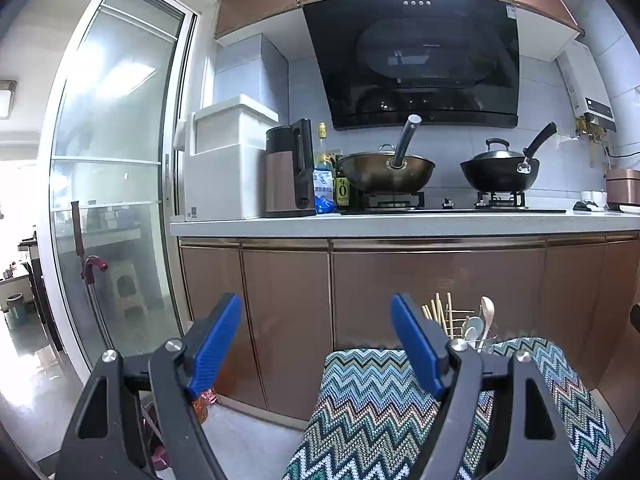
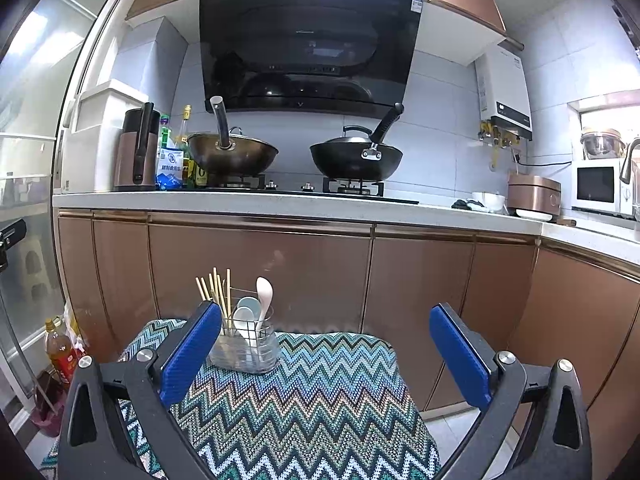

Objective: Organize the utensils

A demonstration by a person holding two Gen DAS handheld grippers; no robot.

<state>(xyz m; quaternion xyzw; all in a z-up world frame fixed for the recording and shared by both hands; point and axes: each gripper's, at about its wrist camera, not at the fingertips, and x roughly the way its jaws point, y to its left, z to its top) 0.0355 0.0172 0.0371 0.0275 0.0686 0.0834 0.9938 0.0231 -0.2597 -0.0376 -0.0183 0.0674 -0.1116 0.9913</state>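
A utensil holder [image 2: 244, 344] with chopsticks [image 2: 218, 292] and spoons [image 2: 262, 298] inside stands on a cloth-covered surface [image 2: 320, 392], before the cabinets [image 2: 260, 272].

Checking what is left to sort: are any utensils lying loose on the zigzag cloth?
No; the chopsticks and spoons all stand in the holder.

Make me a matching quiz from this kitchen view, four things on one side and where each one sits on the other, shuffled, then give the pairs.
Things:
1. chopsticks
2. black wok
3. kettle
4. oil bottle

Places:
A. on the floor, left of the patterned cloth
B. right burner of the stove
C. in the utensil holder on the cloth
D. left end of the counter

Pairs: 1-C, 2-B, 3-D, 4-A
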